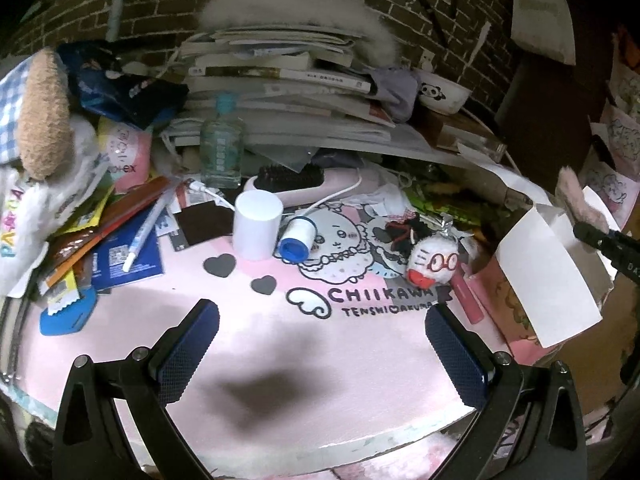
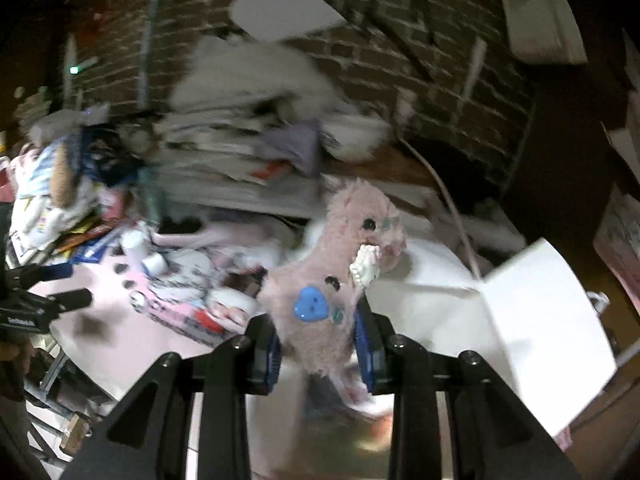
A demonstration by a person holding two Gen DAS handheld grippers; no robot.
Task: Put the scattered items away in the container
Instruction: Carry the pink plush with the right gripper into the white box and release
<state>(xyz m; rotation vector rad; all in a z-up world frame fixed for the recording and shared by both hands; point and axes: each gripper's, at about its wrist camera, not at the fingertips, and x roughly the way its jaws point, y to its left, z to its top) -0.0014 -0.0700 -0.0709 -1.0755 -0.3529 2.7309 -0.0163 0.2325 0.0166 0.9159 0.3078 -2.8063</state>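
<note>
While the right gripper (image 2: 318, 344) has its blue-padded fingers (image 2: 273, 354) closed on the lower body of a pink fluffy toy (image 2: 340, 264), the toy stands up between them with a blue heart button on its front and a small white charm near its face. Below and ahead of it lies the white box (image 2: 532, 320), flaps raised, its open mouth just under the toy. The step in hand looks like the carry: one item is held above the container and not yet let go. The view is blurred, so how deep the toy sits over the opening is hard to tell.

The left gripper (image 1: 320, 344) hovers over the pink surface (image 1: 360, 360) with its fingers (image 1: 188, 352) spread wide and nothing between them. Farther out on the mat lie a white cylinder (image 1: 258, 224), a small blue-capped bottle (image 1: 296, 240) on its side just beside it, and a round white toy with red glasses (image 1: 434, 266) near the box (image 1: 548, 280).

The next move likely calls for lowering the pink toy inside the flaps and opening the fingers, clear of the raised flap. The left gripper could then reach for the glasses toy, nearest the box.
</note>
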